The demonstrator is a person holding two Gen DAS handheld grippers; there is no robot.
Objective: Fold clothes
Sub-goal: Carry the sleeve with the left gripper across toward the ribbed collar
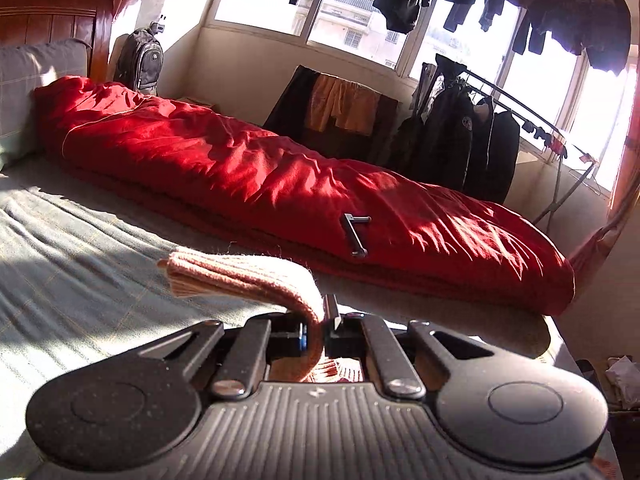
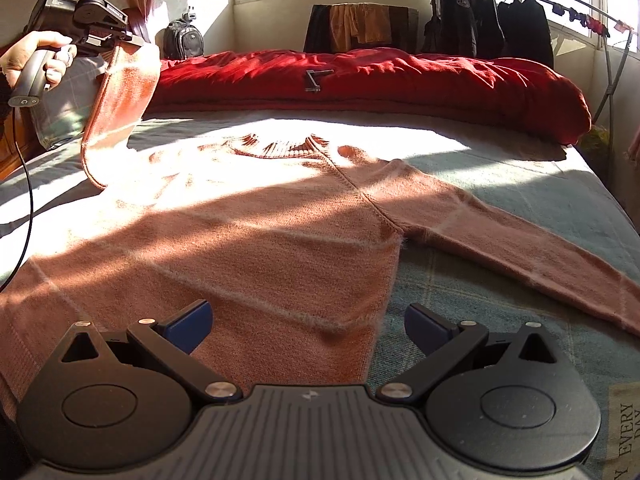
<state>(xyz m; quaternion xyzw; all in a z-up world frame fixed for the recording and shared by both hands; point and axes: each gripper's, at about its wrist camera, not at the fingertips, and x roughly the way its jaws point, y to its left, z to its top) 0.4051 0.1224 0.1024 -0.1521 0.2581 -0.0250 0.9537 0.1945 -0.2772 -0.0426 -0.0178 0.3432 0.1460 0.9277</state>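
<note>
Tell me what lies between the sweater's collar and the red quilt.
Only a bare strip of the grey-green bedsheet, partly sunlit, separates the sweater's collar from the red quilt. The right wrist view shows it.

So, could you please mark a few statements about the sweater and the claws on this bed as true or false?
1. The left claw is shut on a sleeve of the sweater. True.
2. The right claw is shut. False: its jaws stand wide open, holding nothing.
3. The other sleeve lies flat on the bed. True.
4. The sweater is already folded in half. False: its body lies spread out flat.
5. The red quilt covers the sweater. False: it lies beyond the collar, apart.
</note>
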